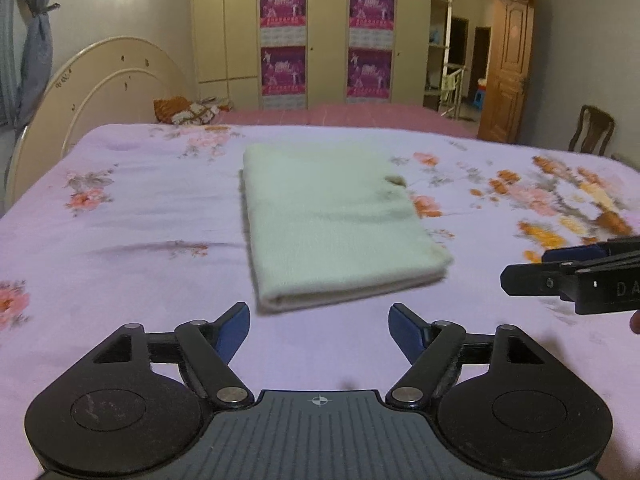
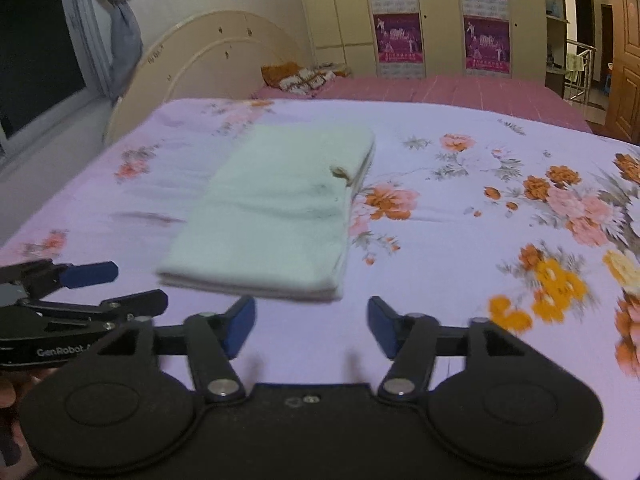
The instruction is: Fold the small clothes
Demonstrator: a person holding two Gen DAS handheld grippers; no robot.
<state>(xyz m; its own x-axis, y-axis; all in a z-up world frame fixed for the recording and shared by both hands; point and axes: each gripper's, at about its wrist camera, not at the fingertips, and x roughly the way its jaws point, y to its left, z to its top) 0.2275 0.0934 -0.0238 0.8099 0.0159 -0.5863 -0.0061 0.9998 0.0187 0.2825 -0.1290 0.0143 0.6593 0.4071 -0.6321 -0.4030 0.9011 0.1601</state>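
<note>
Pale green cloth (image 1: 336, 224) folded flat on floral bedsheet (image 1: 120, 240), left gripper (image 1: 319, 330) and right gripper (image 2: 311, 326) fingers apart, empty.

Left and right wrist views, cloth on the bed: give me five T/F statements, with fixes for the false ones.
1. The pale green cloth lies folded flat on the floral bedsheet. True.
2. The left gripper is shut on the cloth. False: it is open, short of the cloth's near edge, holding nothing.
3. The right gripper is open. True.
4. The cloth hangs over the headboard. False: it lies on the sheet, apart from the headboard.
5. Purple posters are on the wardrobe doors. True.
</note>
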